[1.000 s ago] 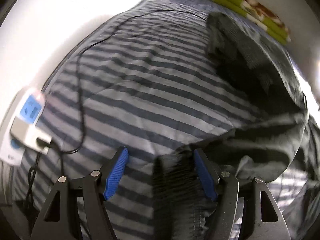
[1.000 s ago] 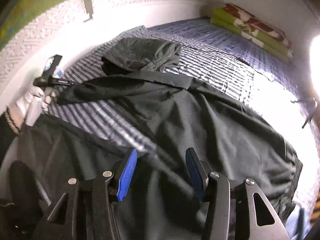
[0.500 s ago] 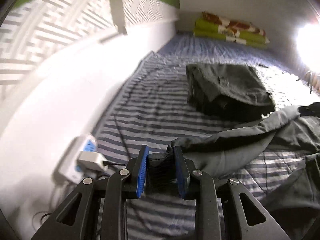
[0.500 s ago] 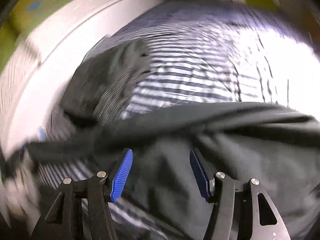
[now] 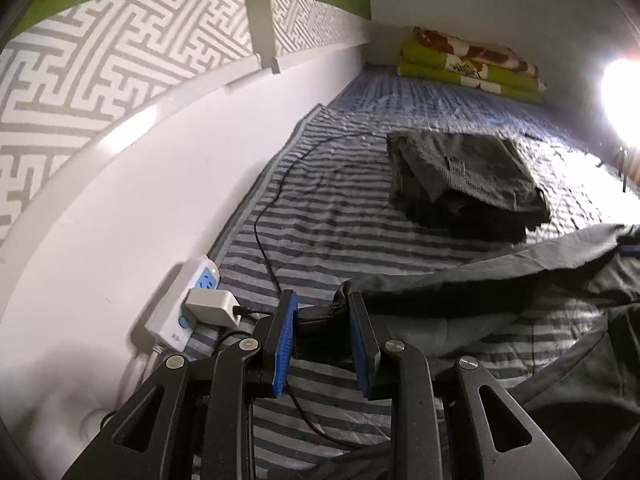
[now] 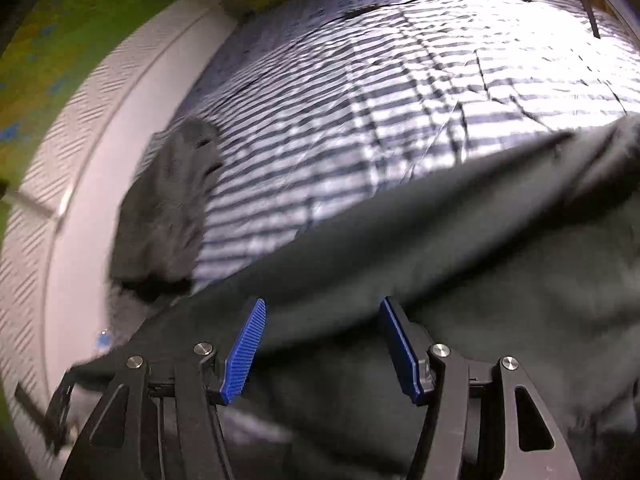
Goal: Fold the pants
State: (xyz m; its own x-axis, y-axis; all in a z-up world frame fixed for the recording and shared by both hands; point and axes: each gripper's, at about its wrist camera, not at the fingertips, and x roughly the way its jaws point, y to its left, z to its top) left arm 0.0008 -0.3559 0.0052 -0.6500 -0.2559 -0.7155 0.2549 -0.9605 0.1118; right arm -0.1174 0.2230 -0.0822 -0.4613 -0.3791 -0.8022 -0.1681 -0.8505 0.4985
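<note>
Dark grey pants lie spread over a striped bed cover. My left gripper is shut on the pants' elastic waistband, pinched between its blue pads and lifted a little off the bed. From there the fabric stretches away to the right. In the right wrist view the same pants fill the lower half as a taut band. My right gripper hangs open just above that cloth, with its blue pads wide apart and nothing between them.
A folded grey garment lies further up the bed, also seen blurred as a grey garment. A white power strip with a charger and black cable sits by the white wall. Green folded bedding lies at the far end.
My left gripper closed on the waistband and rose, tilting up to face along the bed. My right gripper swung right over the pants, staying open. The pants are pulled tauter.
</note>
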